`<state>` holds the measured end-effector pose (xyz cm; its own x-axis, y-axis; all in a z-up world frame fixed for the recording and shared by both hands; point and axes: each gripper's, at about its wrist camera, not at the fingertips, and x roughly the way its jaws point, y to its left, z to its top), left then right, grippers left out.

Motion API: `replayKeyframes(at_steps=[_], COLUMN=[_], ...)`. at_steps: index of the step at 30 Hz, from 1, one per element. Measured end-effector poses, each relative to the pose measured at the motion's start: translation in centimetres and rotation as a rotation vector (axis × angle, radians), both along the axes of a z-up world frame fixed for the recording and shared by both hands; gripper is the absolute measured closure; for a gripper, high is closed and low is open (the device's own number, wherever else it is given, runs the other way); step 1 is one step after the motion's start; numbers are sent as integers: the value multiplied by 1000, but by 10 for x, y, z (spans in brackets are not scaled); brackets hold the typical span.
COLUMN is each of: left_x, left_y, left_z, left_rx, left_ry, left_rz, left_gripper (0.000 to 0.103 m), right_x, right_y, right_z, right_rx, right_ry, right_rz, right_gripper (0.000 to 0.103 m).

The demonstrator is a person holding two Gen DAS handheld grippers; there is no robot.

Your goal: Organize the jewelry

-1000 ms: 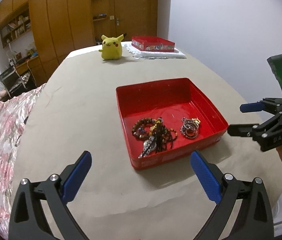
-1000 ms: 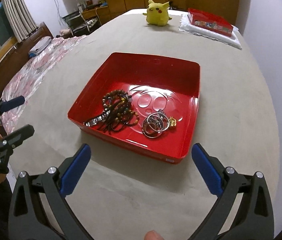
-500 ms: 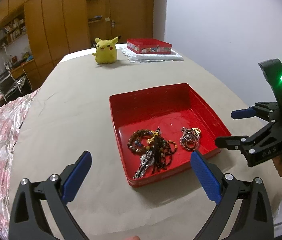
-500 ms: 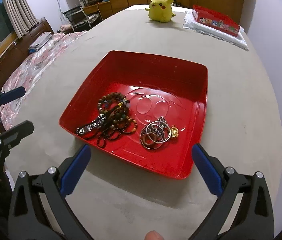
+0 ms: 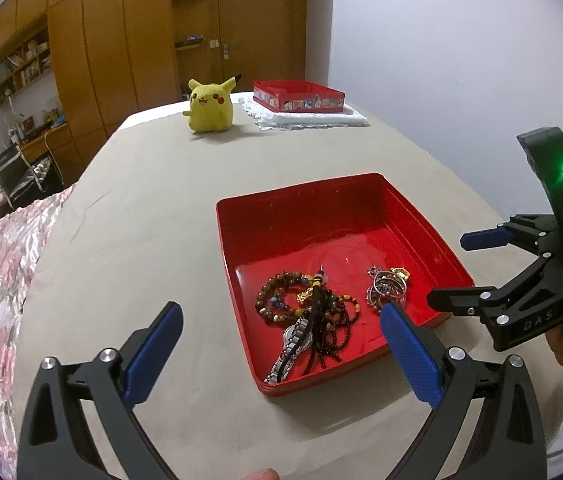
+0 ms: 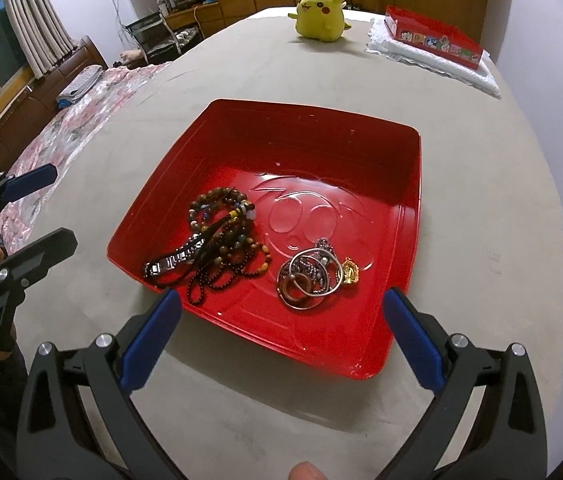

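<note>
While both tools are hanging spread wide and holding nothing, the right gripper (image 6: 281, 332) is hovering just short of the near rim of the red tray (image 6: 409, 216), and that rim is lying straight across its line of reach. Just past it, close to the tray's near edge, the silver rings (image 6: 308, 276) are sitting almost dead centre between the blue pads (image 6: 149, 340), with a small gold charm (image 6: 349, 273) touching them on the right. The beaded bracelets (image 6: 225, 240) and a metal watch band (image 6: 171, 261) are tangling together toward the tray's left side, the band's long axis slanting toward that near-left corner. The left gripper (image 5: 277, 356) is coming at the same tray from its other side, nearer the bead pile. My read: the rings are the right hand's pick, the beads the left's. Far off, a second red box (image 6: 433, 36) is waiting on a white cloth (image 6: 457, 68) by the table's far right corner.
</note>
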<state>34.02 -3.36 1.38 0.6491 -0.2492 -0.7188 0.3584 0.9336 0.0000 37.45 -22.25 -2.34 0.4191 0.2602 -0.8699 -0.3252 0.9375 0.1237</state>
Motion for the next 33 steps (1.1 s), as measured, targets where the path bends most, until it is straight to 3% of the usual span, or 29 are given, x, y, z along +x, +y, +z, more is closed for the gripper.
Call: replayKeyframes(at_steps=[33], left_x=[3], left_y=[-3], left_z=[-7], left_rx=[26], left_ry=[-17], left_rz=[19], left_gripper=[5], right_x=[3], right_y=[-3], right_z=[-9], right_rx=[9], right_ry=[8], right_rz=[-4], right_gripper=[3])
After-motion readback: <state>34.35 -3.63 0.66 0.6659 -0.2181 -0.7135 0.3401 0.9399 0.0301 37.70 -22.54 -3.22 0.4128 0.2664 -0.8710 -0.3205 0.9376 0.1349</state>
